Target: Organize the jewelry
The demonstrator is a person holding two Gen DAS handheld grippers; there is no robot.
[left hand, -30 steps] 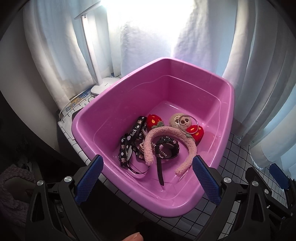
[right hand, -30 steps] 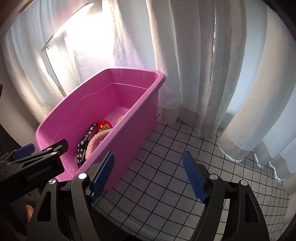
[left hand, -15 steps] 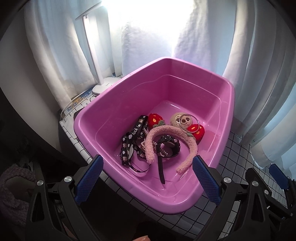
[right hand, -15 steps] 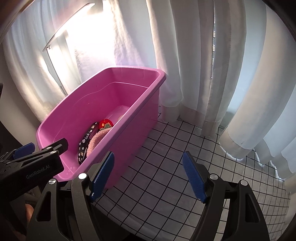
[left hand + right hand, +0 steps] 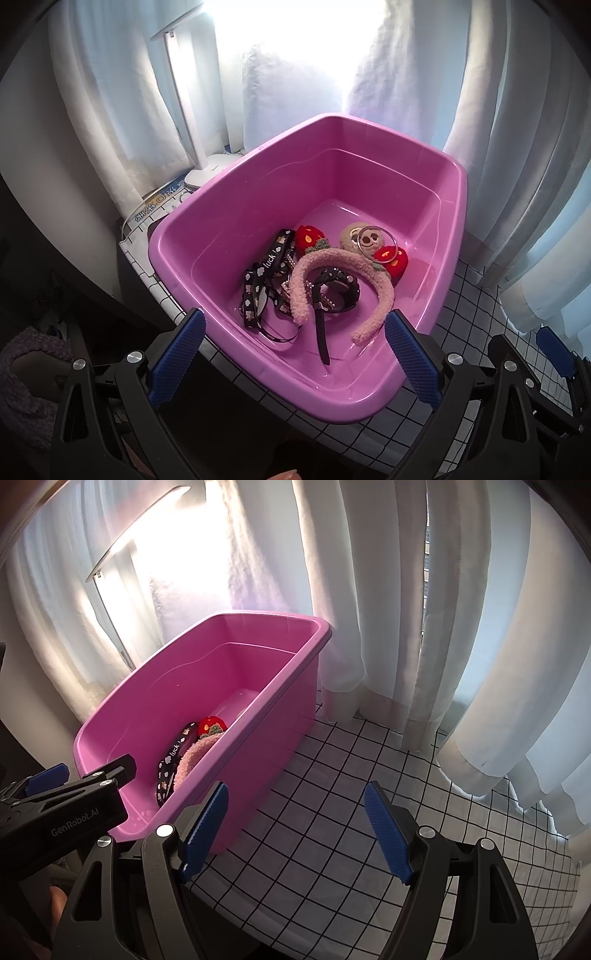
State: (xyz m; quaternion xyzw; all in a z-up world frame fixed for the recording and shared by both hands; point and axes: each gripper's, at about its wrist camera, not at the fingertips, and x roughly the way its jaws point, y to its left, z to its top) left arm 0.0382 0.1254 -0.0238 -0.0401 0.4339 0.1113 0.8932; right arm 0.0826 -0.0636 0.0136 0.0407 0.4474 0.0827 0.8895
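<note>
**Jewellery heaped in the pink tub, both grippers wide and empty**

The jewellery lies in a small tangle on the floor of the pink plastic tub, toward its near end. A fuzzy pink headband arches over a black watch. Just to its left sits a black ribbon with white flower prints and the word "luck!" in white. Behind the headband are two red plush strawberries, one at each side, and a beige plush face with a thin metal bangle lying over it.

The left gripper hangs over the tub's near rim, its blue-padded fingers spread wide, touching nothing and holding nothing. The right gripper stands beside the tub, over the white black-gridded tablecloth, its fingers also well apart and empty. From the right wrist view, the left gripper's black side reads "GenRobot.AI".

Behind the tub a white desk lamp stands against white curtains. A printed packet beside the lamp's base bears writing too small to read.
</note>
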